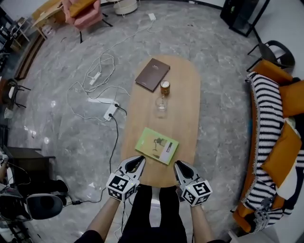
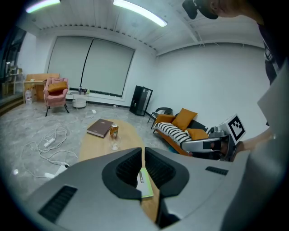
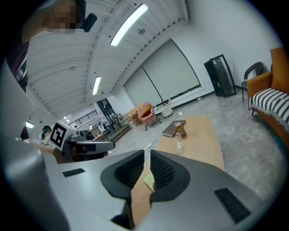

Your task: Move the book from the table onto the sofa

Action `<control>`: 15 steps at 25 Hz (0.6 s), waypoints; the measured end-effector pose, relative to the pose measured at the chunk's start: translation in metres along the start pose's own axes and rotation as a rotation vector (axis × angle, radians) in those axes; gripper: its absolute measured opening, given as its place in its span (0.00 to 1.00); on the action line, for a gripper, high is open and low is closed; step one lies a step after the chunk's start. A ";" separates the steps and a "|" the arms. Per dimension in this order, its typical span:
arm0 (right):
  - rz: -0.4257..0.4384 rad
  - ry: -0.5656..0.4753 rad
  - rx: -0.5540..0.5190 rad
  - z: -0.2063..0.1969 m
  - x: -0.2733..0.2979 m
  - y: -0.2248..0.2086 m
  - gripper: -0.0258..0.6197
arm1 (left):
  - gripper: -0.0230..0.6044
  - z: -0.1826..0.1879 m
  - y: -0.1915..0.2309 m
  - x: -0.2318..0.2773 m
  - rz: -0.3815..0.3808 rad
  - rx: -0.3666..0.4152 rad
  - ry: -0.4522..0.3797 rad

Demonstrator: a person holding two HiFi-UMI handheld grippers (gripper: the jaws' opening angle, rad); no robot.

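Note:
A green book (image 1: 156, 145) lies flat near the close end of the oval wooden table (image 1: 185, 95). A brown book (image 1: 152, 74) lies at the far end. My left gripper (image 1: 139, 163) hovers just short of the green book's near left corner, jaws shut and empty. To the right, my right gripper (image 1: 179, 166) is at the book's near right corner, jaws together with nothing between them. The green book (image 2: 143, 180) shows past the left gripper (image 2: 143, 151), and the same book (image 3: 149, 182) shows past the right gripper (image 3: 147, 155). The sofa (image 1: 273, 142) stands at the right.
A drink can (image 1: 165, 88) and a clear glass (image 1: 161, 105) stand mid-table between the two books. The sofa carries a striped blanket (image 1: 268, 109) and orange cushions (image 1: 282, 152). Cables and a power strip (image 1: 110, 111) lie on the floor left of the table. A pink chair (image 1: 83, 12) stands far left.

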State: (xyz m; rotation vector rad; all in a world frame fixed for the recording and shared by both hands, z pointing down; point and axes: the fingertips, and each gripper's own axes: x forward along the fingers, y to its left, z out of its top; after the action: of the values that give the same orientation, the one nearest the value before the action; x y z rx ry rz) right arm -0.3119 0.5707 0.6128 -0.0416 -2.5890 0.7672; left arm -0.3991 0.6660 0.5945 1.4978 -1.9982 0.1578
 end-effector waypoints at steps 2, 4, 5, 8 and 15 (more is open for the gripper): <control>-0.023 0.023 0.039 -0.016 0.011 -0.014 0.10 | 0.06 -0.014 0.013 0.012 -0.005 -0.022 0.021; -0.043 0.043 0.083 -0.034 0.022 -0.028 0.10 | 0.06 -0.029 0.028 0.025 -0.003 -0.030 0.046; -0.049 0.052 0.108 -0.042 0.028 -0.035 0.10 | 0.07 -0.036 0.036 0.032 -0.003 -0.032 0.058; -0.055 0.073 0.196 -0.069 0.044 -0.055 0.15 | 0.07 -0.060 0.057 0.054 -0.012 -0.040 0.091; -0.093 0.105 0.359 -0.125 0.080 -0.094 0.22 | 0.17 -0.114 0.098 0.105 -0.054 -0.028 0.184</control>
State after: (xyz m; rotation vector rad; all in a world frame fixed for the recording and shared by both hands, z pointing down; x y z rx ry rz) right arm -0.3233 0.5674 0.7880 0.1426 -2.3013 1.1485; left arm -0.4569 0.6645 0.7685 1.4632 -1.8061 0.2353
